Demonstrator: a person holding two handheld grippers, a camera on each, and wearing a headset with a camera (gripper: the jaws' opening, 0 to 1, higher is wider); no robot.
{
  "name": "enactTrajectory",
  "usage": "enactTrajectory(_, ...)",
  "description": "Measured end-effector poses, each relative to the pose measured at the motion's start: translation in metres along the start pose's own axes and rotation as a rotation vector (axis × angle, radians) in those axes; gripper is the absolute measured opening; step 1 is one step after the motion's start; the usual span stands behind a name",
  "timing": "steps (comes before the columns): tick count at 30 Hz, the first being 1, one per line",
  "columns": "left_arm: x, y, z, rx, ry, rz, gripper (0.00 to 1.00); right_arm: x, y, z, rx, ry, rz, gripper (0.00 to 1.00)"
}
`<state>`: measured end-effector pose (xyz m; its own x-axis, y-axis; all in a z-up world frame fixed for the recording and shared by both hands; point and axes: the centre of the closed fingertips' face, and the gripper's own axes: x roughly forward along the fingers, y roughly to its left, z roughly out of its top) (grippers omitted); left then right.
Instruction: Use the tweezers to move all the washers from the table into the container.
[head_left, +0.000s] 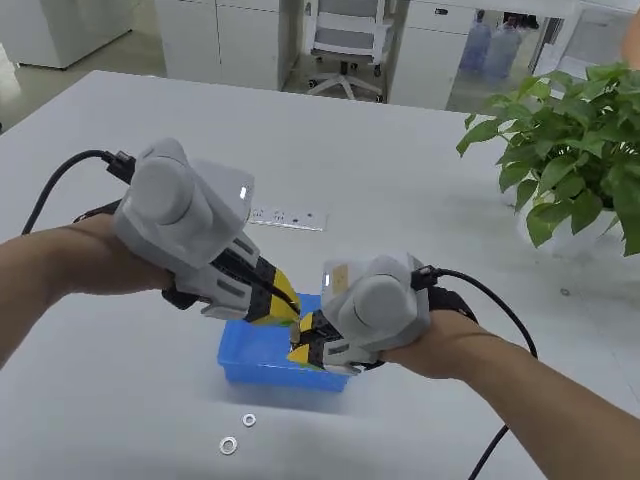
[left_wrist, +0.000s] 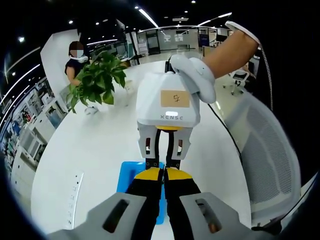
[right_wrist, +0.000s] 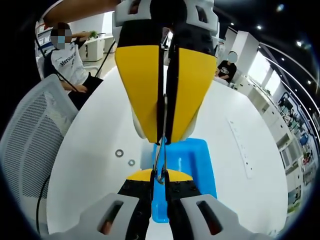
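Across the wide white surface (head_left: 420, 190) we see both forearms reaching in from the near edge, a leafy green potted plant (head_left: 570, 150) standing well off to the right. The left hand (head_left: 105, 255) holds its grey device high and tipped down to the right; the right hand (head_left: 440, 345) holds the other lower, pointing back to the left. The two yellow-tipped noses meet head-on.

The left claw (head_left: 285, 305) and the right claw (head_left: 300, 345) come together above the shallow blue plastic rectangular container (head_left: 250, 365), which sits flat on the surface below them.

From the right gripper view, thin metal tweezers (right_wrist: 161, 155) stand up as a narrow silvery strip. Their lower end is pinched between the right claw's drawn-together jaws. Their upper part runs into the slim slit between the left claw's big yellow jaws, which also look pressed onto them. From the left gripper view we see that claw's jaws lying side by side with barely a line between.

Two small silver ring washers (head_left: 249, 420) (head_left: 229, 445) lie flat on the surface just in front of the container, near each other but apart, outside its walls.
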<state>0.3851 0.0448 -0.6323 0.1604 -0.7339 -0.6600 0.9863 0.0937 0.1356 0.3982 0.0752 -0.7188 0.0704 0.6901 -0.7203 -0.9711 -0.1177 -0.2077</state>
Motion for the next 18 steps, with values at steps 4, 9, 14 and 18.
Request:
enactTrajectory(4, 0.003, 0.005, -0.003, -0.003, -0.001, -0.002, 0.05, 0.003, -0.005, -0.004, 0.006, -0.003, 0.003, 0.09)
enactTrajectory(9, 0.008, 0.011, -0.008, -0.008, 0.0, -0.005, 0.05, 0.008, -0.009, -0.009, 0.011, -0.007, 0.006, 0.09)
enactTrajectory(14, 0.014, 0.019, -0.013, -0.013, 0.0, -0.005, 0.05, 0.013, -0.017, -0.016, 0.022, -0.01, -0.002, 0.1)
enactTrajectory(18, 0.018, 0.023, -0.018, -0.017, 0.002, -0.011, 0.05, 0.019, -0.021, -0.021, 0.024, -0.009, -0.001, 0.1)
